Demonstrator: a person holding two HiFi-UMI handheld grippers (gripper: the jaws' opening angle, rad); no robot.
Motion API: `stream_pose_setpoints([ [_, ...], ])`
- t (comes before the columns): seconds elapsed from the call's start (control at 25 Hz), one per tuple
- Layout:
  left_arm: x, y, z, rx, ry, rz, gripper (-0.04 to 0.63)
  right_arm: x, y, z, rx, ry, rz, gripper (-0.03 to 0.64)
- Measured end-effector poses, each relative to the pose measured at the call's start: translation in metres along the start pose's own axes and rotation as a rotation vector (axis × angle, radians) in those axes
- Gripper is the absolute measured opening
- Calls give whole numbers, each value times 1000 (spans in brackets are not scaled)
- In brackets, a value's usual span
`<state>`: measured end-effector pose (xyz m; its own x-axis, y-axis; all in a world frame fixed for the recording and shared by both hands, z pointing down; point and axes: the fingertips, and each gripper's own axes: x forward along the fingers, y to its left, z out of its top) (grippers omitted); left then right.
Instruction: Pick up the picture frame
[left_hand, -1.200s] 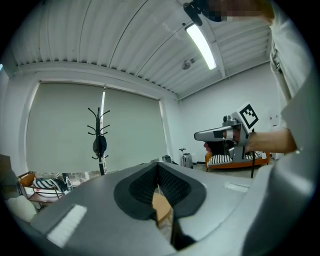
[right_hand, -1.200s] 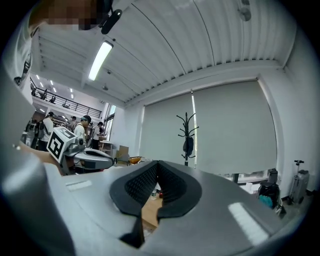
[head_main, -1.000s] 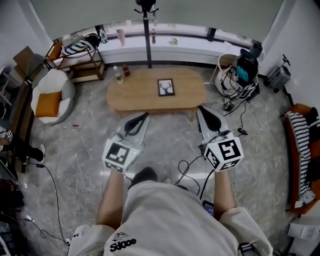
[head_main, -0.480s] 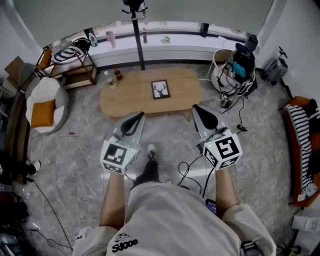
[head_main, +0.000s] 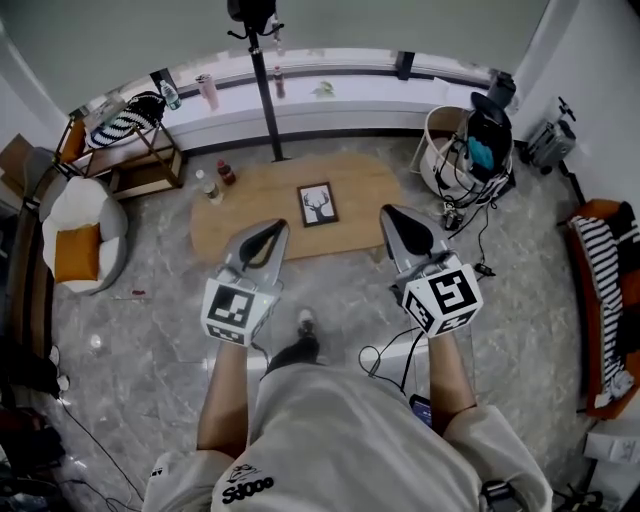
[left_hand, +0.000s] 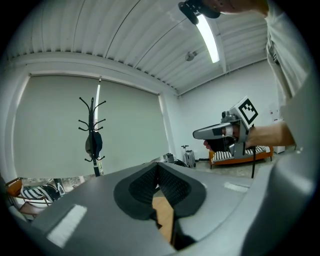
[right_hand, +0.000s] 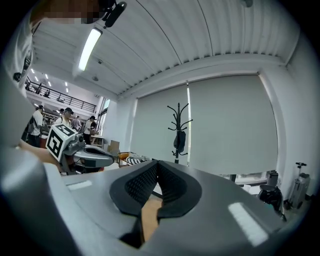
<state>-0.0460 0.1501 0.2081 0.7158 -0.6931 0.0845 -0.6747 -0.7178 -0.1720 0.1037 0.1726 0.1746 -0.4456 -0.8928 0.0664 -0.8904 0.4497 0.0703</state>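
A black picture frame (head_main: 317, 204) with a deer drawing lies flat near the middle of the low oval wooden table (head_main: 240, 232). My left gripper (head_main: 274, 229) is shut and empty, its tip over the table's near edge, left of the frame. My right gripper (head_main: 388, 213) is also shut and empty, its tip at the table's right end, right of the frame. Both are held level, clear of the frame. In the left gripper view my left gripper (left_hand: 158, 167) shows its jaws closed, with the table's wood below. In the right gripper view my right gripper (right_hand: 157, 164) looks the same.
Two small bottles (head_main: 215, 180) stand at the table's far left. A coat stand (head_main: 262, 75) rises behind the table. A white armchair (head_main: 75, 235) with an orange cushion sits left, a basket (head_main: 462, 150) with cables right, a striped sofa (head_main: 610, 290) far right. Cables (head_main: 385, 355) lie on the floor.
The person has walked toward the table; both grippers, once short of it, now have their tips at its near edge on either side of the frame. Jaws stayed shut.
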Motion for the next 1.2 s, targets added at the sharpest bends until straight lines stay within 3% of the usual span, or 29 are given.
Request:
stream_pose_setpoints([
  [0.36, 60, 58, -9, -9, 22, 3, 11, 79, -27, 1, -2, 37, -8, 3],
  [1.2, 121, 158, -72, -98, 104, 15, 11, 197, -51, -33, 9, 183, -57, 5],
])
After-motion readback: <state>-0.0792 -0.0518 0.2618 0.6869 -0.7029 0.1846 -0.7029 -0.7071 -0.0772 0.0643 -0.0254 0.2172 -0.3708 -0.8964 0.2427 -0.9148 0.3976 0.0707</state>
